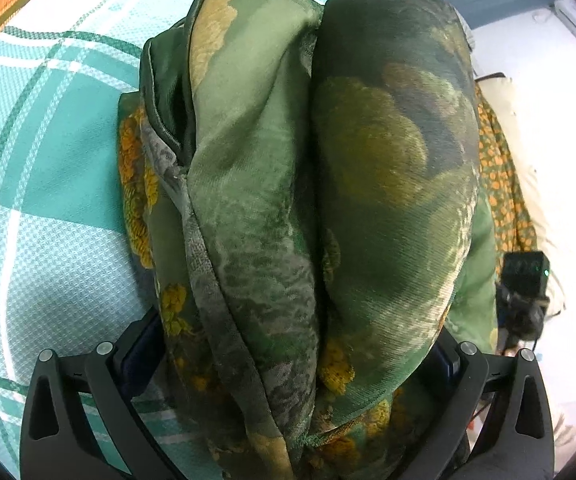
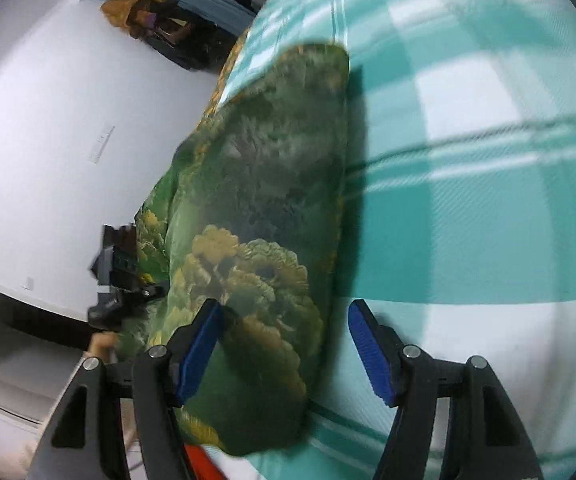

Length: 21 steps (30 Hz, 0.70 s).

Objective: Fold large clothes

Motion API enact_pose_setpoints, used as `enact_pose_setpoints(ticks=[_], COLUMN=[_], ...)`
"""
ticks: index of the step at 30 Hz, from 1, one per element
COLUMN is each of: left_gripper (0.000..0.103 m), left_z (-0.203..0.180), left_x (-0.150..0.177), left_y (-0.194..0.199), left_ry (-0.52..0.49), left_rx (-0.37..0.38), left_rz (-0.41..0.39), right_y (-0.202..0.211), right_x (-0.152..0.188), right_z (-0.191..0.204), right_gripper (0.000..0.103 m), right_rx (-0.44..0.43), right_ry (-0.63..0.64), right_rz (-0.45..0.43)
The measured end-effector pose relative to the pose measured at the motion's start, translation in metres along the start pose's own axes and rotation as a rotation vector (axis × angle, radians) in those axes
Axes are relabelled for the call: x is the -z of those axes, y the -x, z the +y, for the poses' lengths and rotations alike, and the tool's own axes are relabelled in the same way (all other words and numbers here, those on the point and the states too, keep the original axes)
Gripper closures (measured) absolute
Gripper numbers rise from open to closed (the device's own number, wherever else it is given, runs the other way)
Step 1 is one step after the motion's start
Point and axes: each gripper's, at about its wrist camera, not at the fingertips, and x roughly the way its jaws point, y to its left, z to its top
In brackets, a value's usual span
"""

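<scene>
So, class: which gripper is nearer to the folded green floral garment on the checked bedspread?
Left. The left gripper is clamped around a thick bunch of the green floral garment. The right gripper is open at its edge, one pad over the fabric, the other over the bedspread.

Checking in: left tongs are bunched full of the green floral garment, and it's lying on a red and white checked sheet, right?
Not quite. The sheet is teal and white checked, not red, as both wrist views show. The rest holds: the left tongs are filled with the bunched green floral garment.
</scene>
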Motion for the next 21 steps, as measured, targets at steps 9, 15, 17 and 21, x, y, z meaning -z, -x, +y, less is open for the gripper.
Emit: enact_pose_setpoints(ticks=[9, 15, 17, 21], left_gripper=[0.0, 0.029, 0.036, 0.039], left_z=[0.008, -0.027, -0.036, -0.064], left_x=[0.004, 0.008, 0.007, -0.008], left_y=[-0.013, 0.01, 0.021, 0.04], left_ry=[0.042, -0.064, -0.083, -0.134], left_rx=[0.021, -0.043, -0.029, -0.01], left_rz=[-0.025, -0.071, -0.088, -0.133], right_y=[-0.039, -0.031, -0.024, -0.01], right_x=[-0.02, -0.01, -0.006, -0.01], right_z=[0.005, 0.07, 0.086, 0.132], right_gripper=[0.033, 0.04, 0.042, 0.043], right_rx=[0.008, 0.165, 0.147, 0.108], right_ry=[-0.035, 0.282, 0.347, 0.5], right_rz=[0.054, -0.004, -0.031, -0.08])
